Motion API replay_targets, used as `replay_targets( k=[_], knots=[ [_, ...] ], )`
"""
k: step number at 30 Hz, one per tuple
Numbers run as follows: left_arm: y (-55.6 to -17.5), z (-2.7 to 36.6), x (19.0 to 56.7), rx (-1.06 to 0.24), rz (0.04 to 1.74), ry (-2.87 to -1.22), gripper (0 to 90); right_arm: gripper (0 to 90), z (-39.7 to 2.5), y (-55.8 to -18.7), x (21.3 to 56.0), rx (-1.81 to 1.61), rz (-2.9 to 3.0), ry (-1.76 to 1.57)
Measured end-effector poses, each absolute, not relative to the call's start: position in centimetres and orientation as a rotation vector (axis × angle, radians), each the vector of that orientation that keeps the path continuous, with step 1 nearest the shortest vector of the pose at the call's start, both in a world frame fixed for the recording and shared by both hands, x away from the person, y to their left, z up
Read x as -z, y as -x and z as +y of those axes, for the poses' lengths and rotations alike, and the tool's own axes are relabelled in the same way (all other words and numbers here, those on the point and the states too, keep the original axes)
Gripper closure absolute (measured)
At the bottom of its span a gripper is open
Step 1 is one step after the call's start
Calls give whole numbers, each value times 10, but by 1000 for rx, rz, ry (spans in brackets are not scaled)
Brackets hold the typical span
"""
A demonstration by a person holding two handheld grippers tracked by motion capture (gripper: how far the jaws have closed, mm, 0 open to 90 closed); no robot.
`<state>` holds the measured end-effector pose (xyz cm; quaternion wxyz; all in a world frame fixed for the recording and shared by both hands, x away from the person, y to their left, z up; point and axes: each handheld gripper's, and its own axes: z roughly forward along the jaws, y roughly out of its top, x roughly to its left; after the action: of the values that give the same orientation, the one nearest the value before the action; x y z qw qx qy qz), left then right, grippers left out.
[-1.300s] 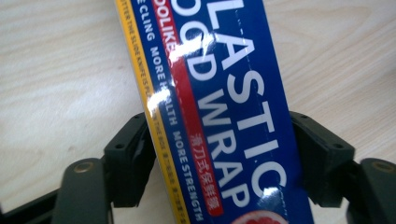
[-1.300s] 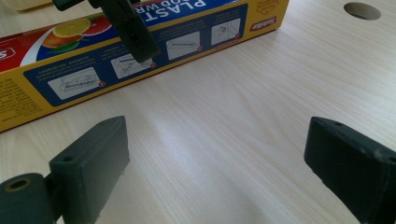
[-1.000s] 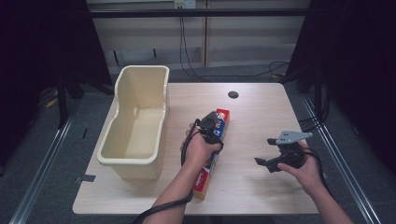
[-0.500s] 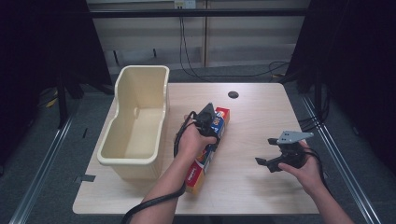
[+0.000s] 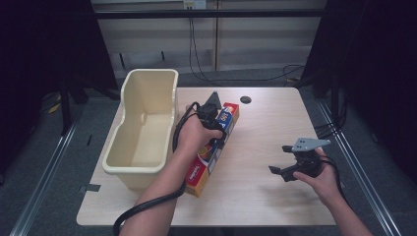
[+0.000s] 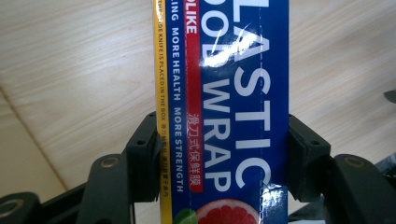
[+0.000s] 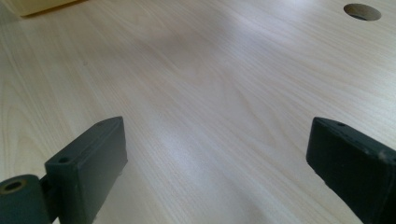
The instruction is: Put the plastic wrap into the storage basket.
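A long blue and red plastic wrap box (image 5: pixel 222 129) lies slanted across the middle of the wooden table (image 5: pixel 255 196), close to the cream plastic basket (image 5: pixel 142 130). My left gripper (image 5: pixel 216 132) is shut on the box across its width near the far end. In the left gripper view both black jaws press the box's (image 6: pixel 233 93) sides, and my left gripper (image 6: pixel 224 137) sits over its printed face. My right gripper (image 5: pixel 279 173) hovers at the right of the table, open and empty. In the right gripper view, my right gripper (image 7: pixel 215 140) has bare wood between its jaws.
A round cable hole (image 5: pixel 246 100) sits in the table's far edge, seen also as the hole (image 7: pixel 362 11) in the right gripper view. The basket stands along the left edge and holds nothing. Cables hang behind the table. Dark floor surrounds it.
My left gripper has shifted left with the box, and the box's near end has swung toward the basket. The right gripper has stayed where it was, open.
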<state>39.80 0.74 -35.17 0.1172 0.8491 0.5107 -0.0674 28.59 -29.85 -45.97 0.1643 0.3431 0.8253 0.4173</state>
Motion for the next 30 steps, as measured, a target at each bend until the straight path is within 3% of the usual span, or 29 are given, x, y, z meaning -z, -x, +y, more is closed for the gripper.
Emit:
replay_targets(
  k=[30],
  knots=[
    [-403,52,280,192,1605,-2378,408,45,-296,-285,458,-1190,2346,-981]
  ],
)
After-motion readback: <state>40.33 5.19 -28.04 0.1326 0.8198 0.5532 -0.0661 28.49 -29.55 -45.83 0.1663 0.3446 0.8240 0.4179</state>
